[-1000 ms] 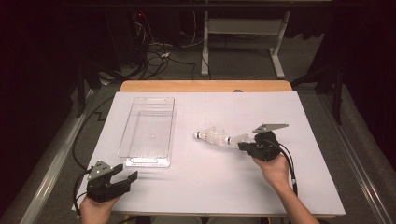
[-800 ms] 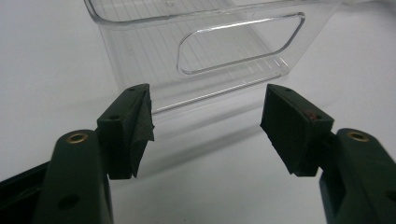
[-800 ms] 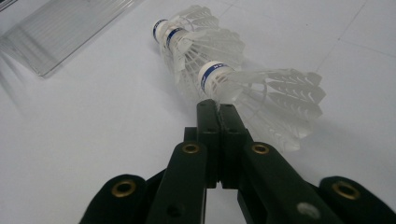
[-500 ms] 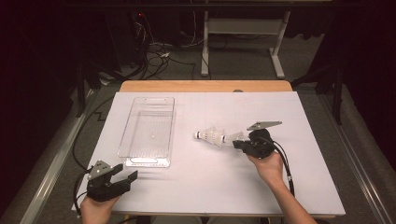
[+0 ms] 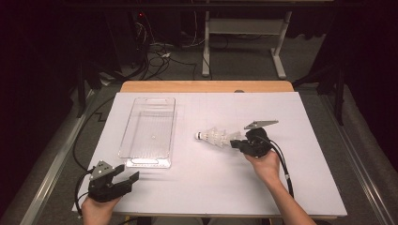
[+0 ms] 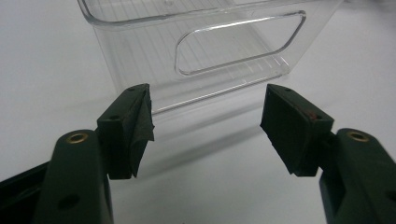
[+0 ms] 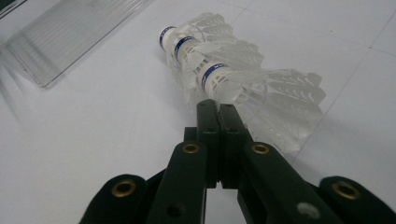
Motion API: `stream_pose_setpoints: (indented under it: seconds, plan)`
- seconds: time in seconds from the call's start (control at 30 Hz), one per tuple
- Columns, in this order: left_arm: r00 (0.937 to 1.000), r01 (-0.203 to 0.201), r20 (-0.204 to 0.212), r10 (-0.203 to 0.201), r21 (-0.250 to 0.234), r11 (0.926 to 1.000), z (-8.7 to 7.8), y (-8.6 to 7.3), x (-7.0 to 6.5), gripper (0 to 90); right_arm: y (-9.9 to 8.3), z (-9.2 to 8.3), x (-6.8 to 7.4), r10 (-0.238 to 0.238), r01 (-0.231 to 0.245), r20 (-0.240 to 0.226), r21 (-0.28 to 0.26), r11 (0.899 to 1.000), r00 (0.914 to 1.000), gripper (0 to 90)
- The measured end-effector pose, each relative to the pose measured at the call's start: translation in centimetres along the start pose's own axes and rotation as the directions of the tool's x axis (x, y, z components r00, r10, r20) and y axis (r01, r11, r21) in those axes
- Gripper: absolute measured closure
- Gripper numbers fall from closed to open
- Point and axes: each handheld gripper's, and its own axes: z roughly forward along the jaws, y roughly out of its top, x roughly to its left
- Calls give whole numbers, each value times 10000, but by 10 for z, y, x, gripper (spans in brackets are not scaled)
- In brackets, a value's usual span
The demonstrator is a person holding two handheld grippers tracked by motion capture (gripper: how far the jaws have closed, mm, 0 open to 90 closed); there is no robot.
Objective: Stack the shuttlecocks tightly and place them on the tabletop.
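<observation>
A nested stack of white shuttlecocks (image 5: 213,137) with blue bands lies on its side at the middle of the white table, corks pointing left. In the right gripper view the stack (image 7: 219,60) lies just beyond my right gripper (image 7: 217,107). That gripper (image 5: 233,143) is shut, and its tips rest against the feather skirt of the nearest shuttlecock. Whether a feather is pinched between them I cannot tell. My left gripper (image 5: 127,172) rests near the table's front left corner. It stands open (image 6: 205,121) and empty, facing the near end of a clear plastic tray (image 6: 140,46).
The clear tray (image 5: 148,161) lies lengthwise on the left half of the table and holds nothing; its near end wall has a handle cutout. The white sheet (image 5: 305,178) covers the table. Beyond the far edge stand a metal frame and cables on the floor.
My right gripper has edged a little to the left, up against the shuttlecocks' skirt. The left gripper and the tray have stayed put.
</observation>
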Motion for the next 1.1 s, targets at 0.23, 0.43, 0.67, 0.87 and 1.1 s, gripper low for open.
stream_pose_setpoints:
  seconds: [0.23, 0.43, 0.67, 0.87, 1.1]
  plan:
    - [10000, -51, 15, 51, 48, 10000, 1, 0, 0, 345, 2, 6, 1, 47, -47, -74, -7, 10000, 10000, 900]
    - [10000, -56, 18, 56, 37, 10000, 0, 0, 0, 345, 6, 12, 4, 3, -3, -156, 1, 10000, 9999, 900]
    - [10000, -49, 9, 49, 22, 10000, 0, 0, 0, 345, 7, 15, 3, 98, -99, -203, -61, 9999, 9997, 900]
    - [10000, -42, 5, 42, 7, 10000, 0, 0, 0, 345, 8, 18, 3, 161, -165, -296, -147, 9998, 9994, 900]
    - [10000, -48, 15, 48, 9, 10000, 0, 0, 0, 345, 12, 20, 5, 134, -142, -350, -234, 9996, 9993, 900]
